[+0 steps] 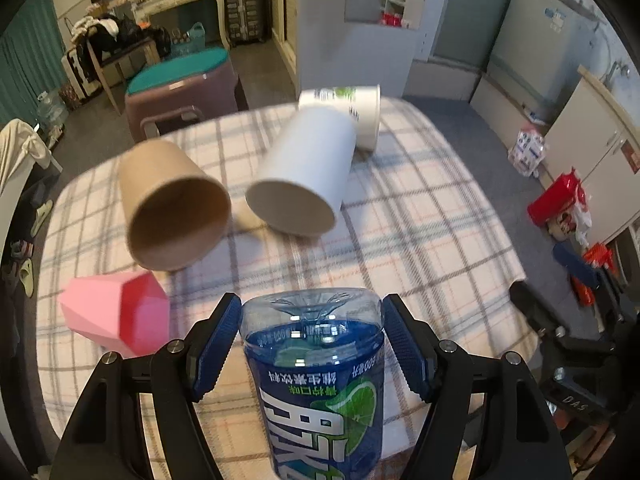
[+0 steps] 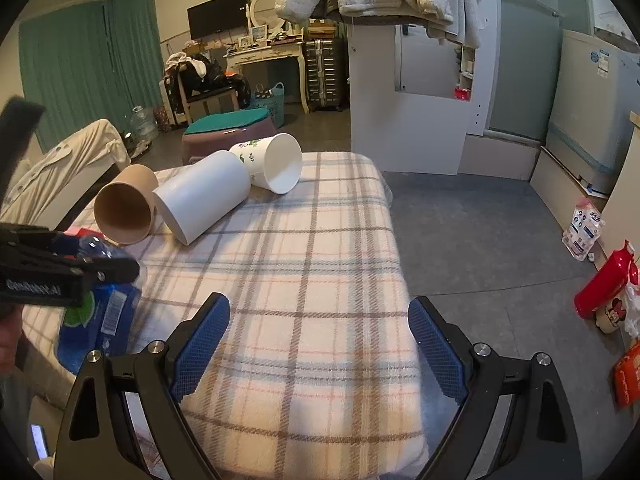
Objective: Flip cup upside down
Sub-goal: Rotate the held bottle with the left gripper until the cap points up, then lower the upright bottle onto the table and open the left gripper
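Note:
My left gripper is shut on a blue plastic bottle, held upside down with its base pointing away over the plaid-covered table. The bottle and the left gripper also show at the left of the right wrist view. My right gripper is open and empty above the table's near right part. Several cups lie on their sides: a brown paper cup, a white cup, a white cup with green print, and a pink faceted cup.
A purple stool with a teal cushion stands behind the table. A white cabinet stands at the back right. A red bottle and bags lie on the grey floor to the right. A chair with clothes is at the left.

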The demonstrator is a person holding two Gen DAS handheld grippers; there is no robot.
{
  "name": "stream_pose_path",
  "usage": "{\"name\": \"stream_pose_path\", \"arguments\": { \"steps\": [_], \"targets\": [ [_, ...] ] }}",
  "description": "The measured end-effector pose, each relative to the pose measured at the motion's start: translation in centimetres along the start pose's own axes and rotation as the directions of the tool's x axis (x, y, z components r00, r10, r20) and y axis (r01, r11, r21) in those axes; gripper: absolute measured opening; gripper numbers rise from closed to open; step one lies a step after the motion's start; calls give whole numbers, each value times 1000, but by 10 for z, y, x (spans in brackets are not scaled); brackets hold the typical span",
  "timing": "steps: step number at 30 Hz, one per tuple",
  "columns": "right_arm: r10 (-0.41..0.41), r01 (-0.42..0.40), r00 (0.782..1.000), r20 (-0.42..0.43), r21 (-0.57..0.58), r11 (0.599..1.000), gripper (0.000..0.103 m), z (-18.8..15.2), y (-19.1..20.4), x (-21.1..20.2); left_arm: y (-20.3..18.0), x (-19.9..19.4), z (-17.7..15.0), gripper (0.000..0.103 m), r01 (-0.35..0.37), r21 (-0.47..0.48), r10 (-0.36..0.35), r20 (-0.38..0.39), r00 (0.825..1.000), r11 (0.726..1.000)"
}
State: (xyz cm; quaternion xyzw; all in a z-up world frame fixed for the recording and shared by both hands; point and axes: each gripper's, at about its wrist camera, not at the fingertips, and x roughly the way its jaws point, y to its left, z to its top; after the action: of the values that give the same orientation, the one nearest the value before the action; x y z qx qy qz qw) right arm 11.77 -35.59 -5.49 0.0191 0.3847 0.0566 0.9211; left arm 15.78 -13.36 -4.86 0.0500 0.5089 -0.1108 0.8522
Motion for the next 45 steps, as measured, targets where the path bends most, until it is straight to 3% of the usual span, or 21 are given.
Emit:
{"name": "stream_pose_path", "arguments": {
  "steps": [6, 14, 18, 21, 25, 29, 40, 45],
  "targets": [
    [0, 0, 1000, 10, -6, 1000, 91, -2, 4, -8, 3, -30, -3, 74, 0, -13, 2, 158, 988, 1000],
    [3, -3, 1000, 9, -13, 1000, 91, -4, 10, -11, 14, -44, 2, 74, -14, -78, 33, 255, 966, 997],
    [6, -6, 1000, 7, -14, 1000, 91, -5, 12, -9, 13, -48, 2, 74, -38, -69, 60, 344, 937, 997],
    [9, -9, 1000, 4, -16, 1000, 91, -6, 13, -8, 13, -41, -1, 74, -50, -71, 73, 370, 926, 996],
    [14, -15, 1000, -5, -19, 1000, 91, -7, 15, -4, 10, -29, -4, 74, -120, -58, 133, 418, 899, 991],
    [19, -19, 1000, -11, -25, 1000, 91, -7, 18, -1, 13, -20, -4, 74, -88, -70, 109, 422, 900, 994],
    [25, -26, 1000, -17, -31, 999, 91, -7, 22, 3, 3, -10, -12, 74, -131, -25, 129, 433, 892, 991],
    [22, -23, 1000, -13, -35, 999, 91, -7, 25, 1, 2, -11, -14, 84, -97, -20, 96, 425, 900, 995]
  ]
}}
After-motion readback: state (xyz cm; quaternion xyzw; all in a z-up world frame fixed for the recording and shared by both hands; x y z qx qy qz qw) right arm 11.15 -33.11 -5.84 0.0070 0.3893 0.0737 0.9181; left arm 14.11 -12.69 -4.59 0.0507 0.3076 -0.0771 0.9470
